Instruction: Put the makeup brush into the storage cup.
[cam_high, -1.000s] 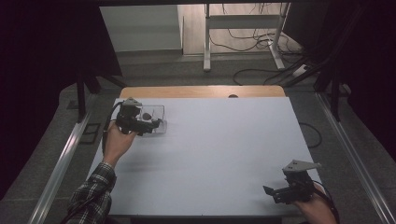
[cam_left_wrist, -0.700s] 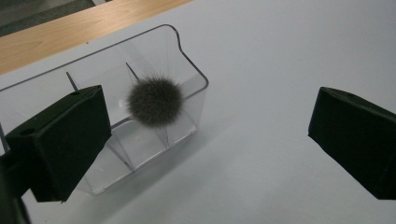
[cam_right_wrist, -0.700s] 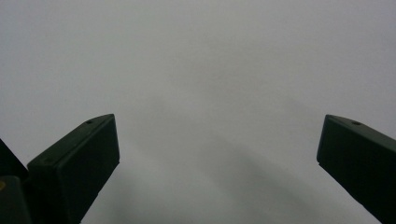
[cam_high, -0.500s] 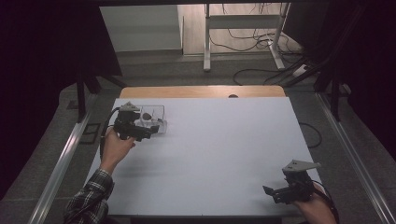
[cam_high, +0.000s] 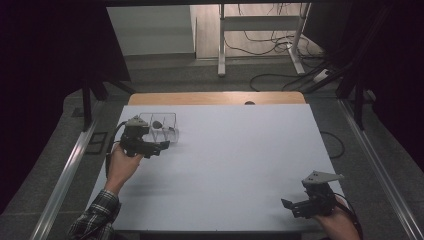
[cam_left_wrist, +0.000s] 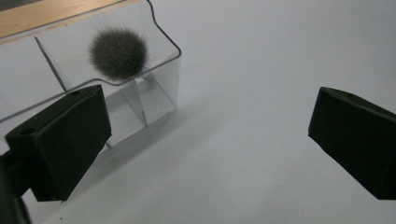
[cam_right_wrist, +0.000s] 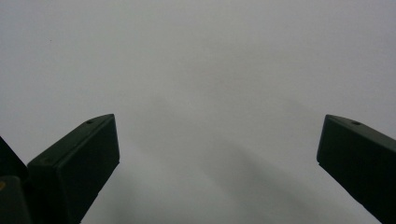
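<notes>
Two grippers are over the white table (cam_high: 230, 165), one at each side and well apart. The left gripper (cam_high: 161, 146) hovers near the far left corner, held by a hand (cam_high: 122, 162) whose plaid sleeve (cam_high: 95, 220) comes in from the near edge. Its jaws stand wide apart with nothing between them; in the left gripper view bare table shows in the gap. Just beside its tips, toward the far edge, sits a clear box (cam_high: 162, 126) with partitions inside. In the left gripper view the box (cam_left_wrist: 154, 88) lies up and to the left of the jaws, its near corner close to the left jaw, though I cannot tell whether they touch. A grey pompom (cam_left_wrist: 118, 52) rests in one of the compartments against the clear wall, above the box floor; in the high view it shows as a small dark ball (cam_high: 157, 124) in the middle part of the box.

Near the near right corner the right gripper (cam_high: 290, 205) is held low over the table, its grey plate (cam_high: 322, 177) on top. Its jaws are also spread wide and hold nothing; the right gripper view shows plain white table between them, with soft shadow below.

Beyond the far edge of the white sheet a strip of wood (cam_high: 215, 98) shows.
</notes>
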